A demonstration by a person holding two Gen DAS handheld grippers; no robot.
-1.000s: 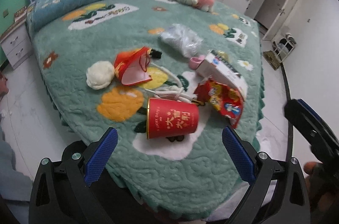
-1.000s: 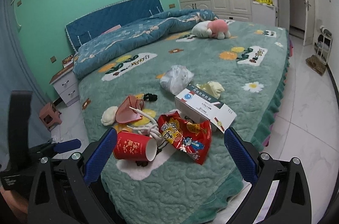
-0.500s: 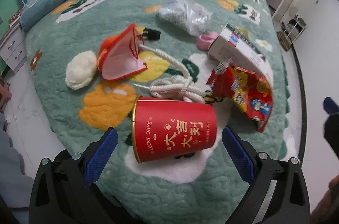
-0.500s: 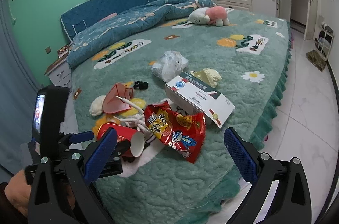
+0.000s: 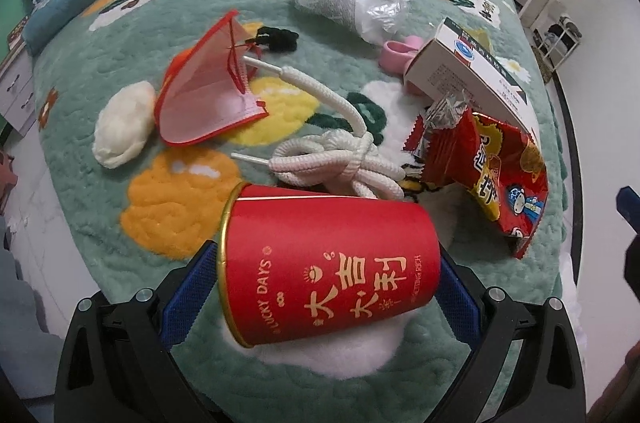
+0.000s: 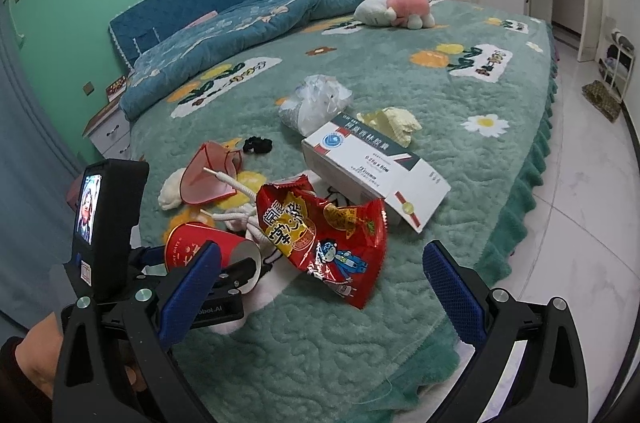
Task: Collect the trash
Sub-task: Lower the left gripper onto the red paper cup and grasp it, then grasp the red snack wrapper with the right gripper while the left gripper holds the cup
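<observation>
Both grippers gape: left gripper (image 5: pixel 322 293) apparently straddling red cup (image 5: pixel 328 263), right gripper (image 6: pixel 320 293) over bed edge (image 6: pixel 516 223).

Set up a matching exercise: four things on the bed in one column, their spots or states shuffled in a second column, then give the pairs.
1. red paper cup
2. snack bag
3. white rope
4. plush toy

A. far side of the bed, near the blue quilt
B. knotted in a bundle
C. on its side between the left gripper's jaws
D. torn open, crumpled beside the white box

Pairs: 1-C, 2-D, 3-B, 4-A
</observation>
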